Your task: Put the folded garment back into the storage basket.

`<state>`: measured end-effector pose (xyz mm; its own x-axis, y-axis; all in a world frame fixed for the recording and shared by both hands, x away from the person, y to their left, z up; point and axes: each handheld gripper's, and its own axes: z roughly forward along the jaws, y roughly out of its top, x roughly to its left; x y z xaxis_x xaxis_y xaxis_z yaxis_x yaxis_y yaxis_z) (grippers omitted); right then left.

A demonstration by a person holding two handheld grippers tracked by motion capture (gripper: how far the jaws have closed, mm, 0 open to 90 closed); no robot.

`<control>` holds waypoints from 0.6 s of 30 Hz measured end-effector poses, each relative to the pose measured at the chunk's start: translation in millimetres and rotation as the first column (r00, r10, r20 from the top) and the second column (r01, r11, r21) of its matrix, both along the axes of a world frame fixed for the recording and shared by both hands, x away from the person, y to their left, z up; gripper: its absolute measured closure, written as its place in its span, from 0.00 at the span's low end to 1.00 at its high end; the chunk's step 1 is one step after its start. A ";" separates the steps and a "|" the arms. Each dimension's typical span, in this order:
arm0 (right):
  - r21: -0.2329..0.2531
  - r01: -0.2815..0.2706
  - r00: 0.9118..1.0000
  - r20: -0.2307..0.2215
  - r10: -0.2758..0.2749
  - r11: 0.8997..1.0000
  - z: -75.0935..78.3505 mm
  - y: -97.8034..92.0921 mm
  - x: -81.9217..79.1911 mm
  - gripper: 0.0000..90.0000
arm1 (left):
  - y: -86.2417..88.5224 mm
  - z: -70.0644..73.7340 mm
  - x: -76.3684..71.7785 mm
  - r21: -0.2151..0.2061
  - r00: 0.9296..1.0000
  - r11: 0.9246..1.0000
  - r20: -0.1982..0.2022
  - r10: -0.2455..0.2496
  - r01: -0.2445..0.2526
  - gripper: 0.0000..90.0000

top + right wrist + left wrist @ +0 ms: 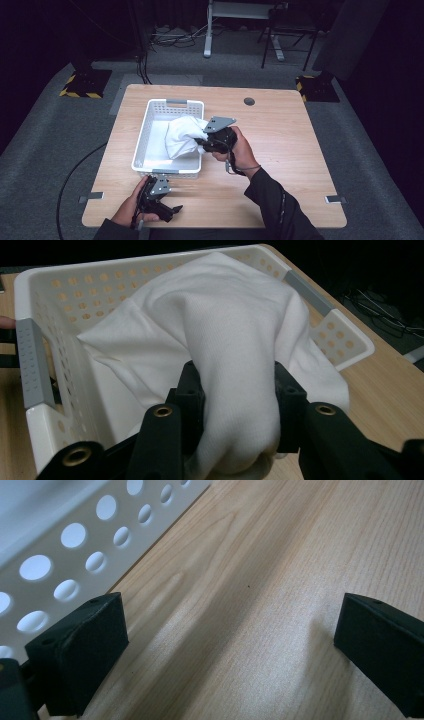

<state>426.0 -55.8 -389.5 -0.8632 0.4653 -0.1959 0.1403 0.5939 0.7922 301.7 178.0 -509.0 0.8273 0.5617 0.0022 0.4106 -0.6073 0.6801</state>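
Note:
A white perforated basket point(150, 112) point(30, 295) stands on the wooden table point(280, 140). A white cloth point(182, 135) point(225, 340) drapes over the basket's right wall, part of it inside the basket. My right gripper point(200, 144) point(235, 405) is shut on the cloth at that wall, its jaws pinching a thick fold. My left gripper point(172, 210) point(230, 645) rests low over the table near the front edge, just in front of the basket's near wall point(65, 555). It is open and holds nothing.
A dark round hole point(249, 101) sits in the table's far part. Bare wood spreads to the right of the basket. Metal brackets point(336, 199) mark the table's front corners. Stands and cables lie on the floor beyond the table.

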 end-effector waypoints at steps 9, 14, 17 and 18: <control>0.011 0.002 1.000 -0.014 -0.002 1.000 -2.2 9.9 0.7 0.73 | 0.0 0.0 0.0 0.000 1.000 1.000 0.000 0.000 0.000 0.01; -0.003 0.003 1.000 -0.031 -0.003 1.000 -8.5 19.8 1.1 0.73 | 0.0 0.0 0.0 0.000 1.000 1.000 0.000 0.000 0.000 0.01; -0.007 0.004 0.999 -0.036 -0.005 1.000 -10.7 22.9 1.6 0.73 | 0.0 0.0 0.0 0.000 1.000 1.000 0.000 0.000 0.000 0.01; -0.008 0.001 0.999 -0.040 -0.001 1.000 -12.8 25.7 1.7 0.73 | 0.0 0.0 0.0 0.000 1.000 1.000 0.000 0.000 0.000 0.01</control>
